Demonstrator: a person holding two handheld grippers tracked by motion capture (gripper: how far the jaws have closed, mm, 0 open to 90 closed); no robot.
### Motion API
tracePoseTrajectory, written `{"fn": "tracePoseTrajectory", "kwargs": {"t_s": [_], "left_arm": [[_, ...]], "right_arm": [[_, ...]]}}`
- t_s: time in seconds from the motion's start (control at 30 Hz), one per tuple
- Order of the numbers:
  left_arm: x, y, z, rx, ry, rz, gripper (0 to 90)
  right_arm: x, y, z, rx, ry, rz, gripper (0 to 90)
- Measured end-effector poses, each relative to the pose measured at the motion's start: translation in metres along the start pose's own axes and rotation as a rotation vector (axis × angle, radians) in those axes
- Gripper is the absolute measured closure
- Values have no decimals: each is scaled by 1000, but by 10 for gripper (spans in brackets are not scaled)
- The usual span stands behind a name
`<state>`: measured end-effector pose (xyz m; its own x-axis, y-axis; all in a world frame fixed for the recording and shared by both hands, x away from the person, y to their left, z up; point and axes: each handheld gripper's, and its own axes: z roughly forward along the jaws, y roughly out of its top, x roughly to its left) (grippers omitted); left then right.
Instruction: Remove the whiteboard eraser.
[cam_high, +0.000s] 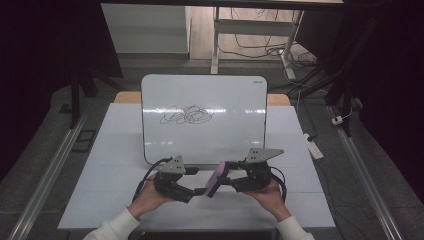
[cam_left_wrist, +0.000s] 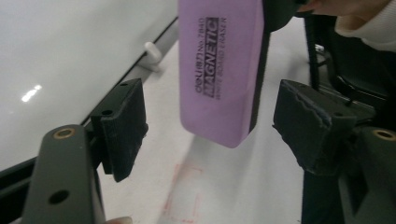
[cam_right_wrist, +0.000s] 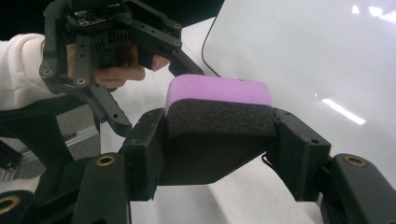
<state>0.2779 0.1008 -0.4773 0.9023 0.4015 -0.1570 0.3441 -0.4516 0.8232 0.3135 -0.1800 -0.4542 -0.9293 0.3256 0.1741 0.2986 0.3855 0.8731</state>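
right tool (cam_right_wrist: 219, 154) clamped eraser (cam_right_wrist: 217, 114) | left tool (cam_left_wrist: 210, 130) gaped around it | light, stiff shell, soft felt; take long sides

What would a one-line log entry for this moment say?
right gripper: shut on purple eraser | left gripper: open, fingers either side of eraser | whiteboard: scribble unerased

A whiteboard (cam_high: 204, 120) is lying flat on the white table (cam_high: 115, 175), a black scribble (cam_high: 189, 115) sitting at its middle. Beyond the table, cables (cam_high: 260, 50) are trailing over the floor, and a white power strip (cam_high: 314, 146) is lying at the right.
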Motion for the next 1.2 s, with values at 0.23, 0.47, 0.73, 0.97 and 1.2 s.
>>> {"fn": "tracePoseTrajectory", "kwargs": {"t_s": [0.23, 0.47, 0.73, 0.97, 1.2], "left_arm": [[3, 0, 7, 1, -74, -5, 293], [3, 1, 16, 5, -151, 5, 319], [2, 0, 21, 12, -222, 13, 389], [4, 0, 22, 13, -233, 0, 405], [2, 1, 21, -22, -222, -19, 399]], "right_arm": [[2, -1, 3, 8, 51, -33, 394], [6, 0, 4, 6, 122, -68, 393], [9, 0, 5, 6, 166, -96, 393], [8, -1, 5, 7, 171, -91, 393], [7, -1, 3, -30, 172, -79, 396]]}}
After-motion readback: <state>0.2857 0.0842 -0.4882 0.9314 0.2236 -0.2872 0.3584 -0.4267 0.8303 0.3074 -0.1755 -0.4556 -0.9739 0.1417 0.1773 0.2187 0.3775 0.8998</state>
